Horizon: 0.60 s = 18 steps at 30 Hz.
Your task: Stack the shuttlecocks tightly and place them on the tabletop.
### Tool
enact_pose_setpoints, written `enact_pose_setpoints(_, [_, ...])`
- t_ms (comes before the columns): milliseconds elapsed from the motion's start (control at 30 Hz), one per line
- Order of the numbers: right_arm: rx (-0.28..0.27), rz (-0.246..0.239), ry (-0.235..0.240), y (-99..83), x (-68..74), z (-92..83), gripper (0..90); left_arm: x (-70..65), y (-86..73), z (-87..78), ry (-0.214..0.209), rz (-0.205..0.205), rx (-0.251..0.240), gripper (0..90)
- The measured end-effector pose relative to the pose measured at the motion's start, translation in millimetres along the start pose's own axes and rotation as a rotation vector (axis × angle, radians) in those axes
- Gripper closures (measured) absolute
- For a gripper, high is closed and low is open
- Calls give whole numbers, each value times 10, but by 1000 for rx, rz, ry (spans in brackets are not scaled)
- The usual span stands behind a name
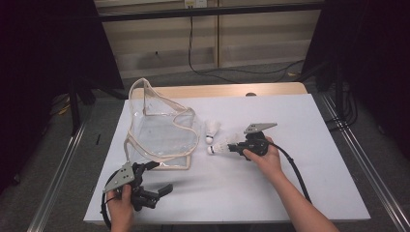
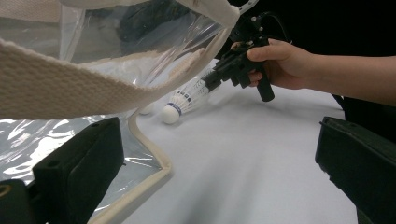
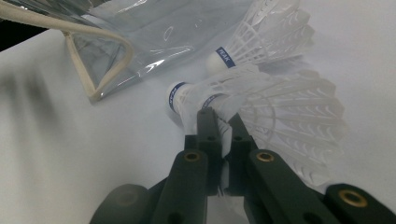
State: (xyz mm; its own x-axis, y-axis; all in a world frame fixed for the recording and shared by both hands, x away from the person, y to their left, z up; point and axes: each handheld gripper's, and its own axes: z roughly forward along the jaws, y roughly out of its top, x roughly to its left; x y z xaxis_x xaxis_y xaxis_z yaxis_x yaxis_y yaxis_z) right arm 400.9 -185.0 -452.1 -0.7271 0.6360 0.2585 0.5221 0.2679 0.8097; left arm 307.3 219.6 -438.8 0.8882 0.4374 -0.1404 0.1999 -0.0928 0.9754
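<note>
A white shuttlecock (image 1: 220, 148) lies on its side on the white table, cork pointing left. My right gripper (image 1: 235, 148) is shut on its feather skirt; in the right gripper view the jaws (image 3: 220, 119) pinch the feathers of this shuttlecock (image 3: 280, 107). A second shuttlecock (image 1: 212, 130) rests just behind it, free (image 3: 266, 32). My left gripper (image 1: 162, 177) stands open near the table's front left, nothing between its jaws (image 2: 219, 177). A clear bag with cream trim (image 1: 159, 130) lies at the left, its corner beside the left gripper's left jaw (image 2: 140, 186).
The white board (image 1: 290, 183) covers a wooden table whose far edge (image 1: 227, 90) shows behind it. Black stands and cables line both sides. The person's right hand (image 2: 280, 63) and forearm reach in from the front right.
</note>
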Motion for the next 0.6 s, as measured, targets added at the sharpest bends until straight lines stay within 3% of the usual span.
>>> enact_pose_setpoints(600, [-5,4,6,34,26,107,884,-1,0,2,0,0,0,13])
